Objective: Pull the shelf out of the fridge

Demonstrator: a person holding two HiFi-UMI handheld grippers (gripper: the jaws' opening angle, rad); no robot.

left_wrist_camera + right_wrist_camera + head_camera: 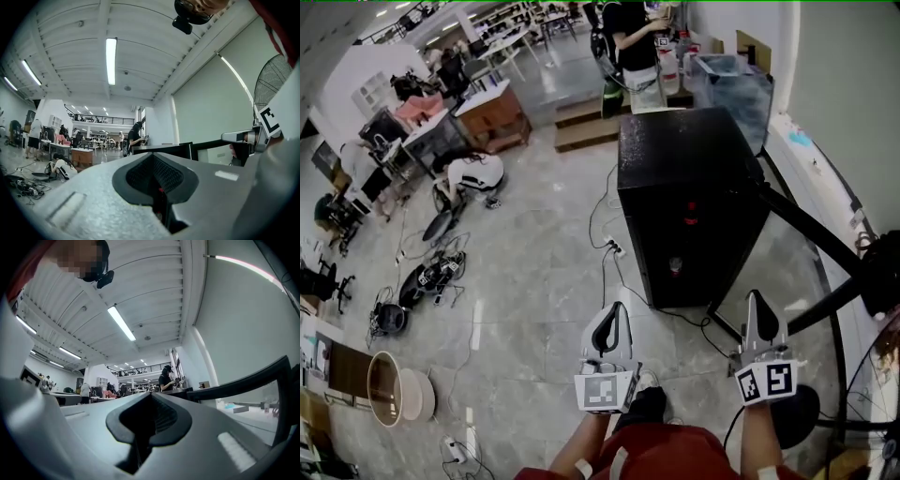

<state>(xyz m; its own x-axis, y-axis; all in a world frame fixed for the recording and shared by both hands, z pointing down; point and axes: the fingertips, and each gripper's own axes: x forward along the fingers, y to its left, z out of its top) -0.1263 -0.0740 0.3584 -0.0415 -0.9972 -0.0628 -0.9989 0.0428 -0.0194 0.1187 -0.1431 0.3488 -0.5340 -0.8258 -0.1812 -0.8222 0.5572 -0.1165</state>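
Note:
A small black fridge [689,202] stands on the tiled floor ahead of me with its door closed; its shelf is hidden inside. Its top edge shows as a dark box [161,151] in the left gripper view. My left gripper [616,312] hangs short of the fridge's near left corner, jaws shut with nothing between them. My right gripper [760,303] hangs just off the fridge's near right corner, also shut and holding nothing. Both gripper views point upward at the ceiling, with the closed jaws filling the lower half.
A black frame bar [825,239] slants along the fridge's right side. A cable [609,248] runs across the floor to a socket at the fridge's left. A person [630,42] stands behind the fridge. Cables, a fan [389,319] and a round bin [398,389] lie to the left.

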